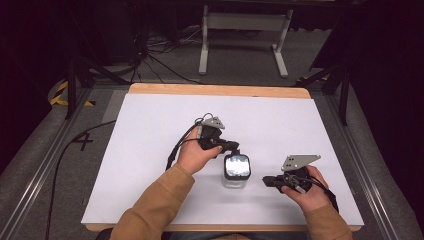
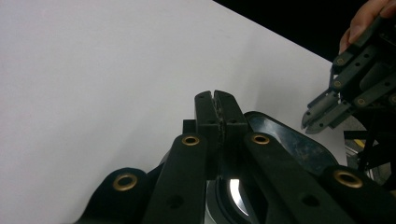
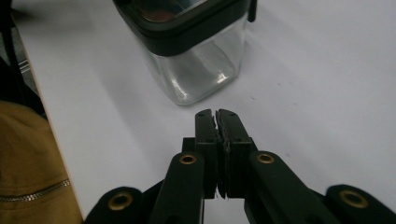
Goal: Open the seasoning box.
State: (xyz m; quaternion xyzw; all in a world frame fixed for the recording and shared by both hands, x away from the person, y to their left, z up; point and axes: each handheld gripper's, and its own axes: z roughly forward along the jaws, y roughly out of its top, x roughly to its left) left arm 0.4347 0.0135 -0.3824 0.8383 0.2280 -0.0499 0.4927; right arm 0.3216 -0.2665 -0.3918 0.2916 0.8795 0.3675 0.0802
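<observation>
I see the jar (image 1: 236, 171) standing near the front of the worktop (image 1: 150, 130) between my two closed, empty tools, left (image 1: 231, 148) and right (image 1: 266, 182); it looks rigid, slippery and breakable, so I would take it by its black lid (image 3: 187, 28).

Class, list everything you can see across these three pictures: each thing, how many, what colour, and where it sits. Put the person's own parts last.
Jar: one, clear glass with a black-rimmed lid, front centre of the sheet, between the two grippers.
Sheet: one, white, covering the table top.
Table: one, light wood edge showing along the far side.
Frame: one, pale grey metal, on the floor beyond the table.
Cables: several, black, on the floor at far left.
Left gripper: one, black, fingers closed over the jar lid's far edge.
Right gripper: one, black, fingers closed, right of the jar.
Sleeves: two, tan, bottom edge.
</observation>
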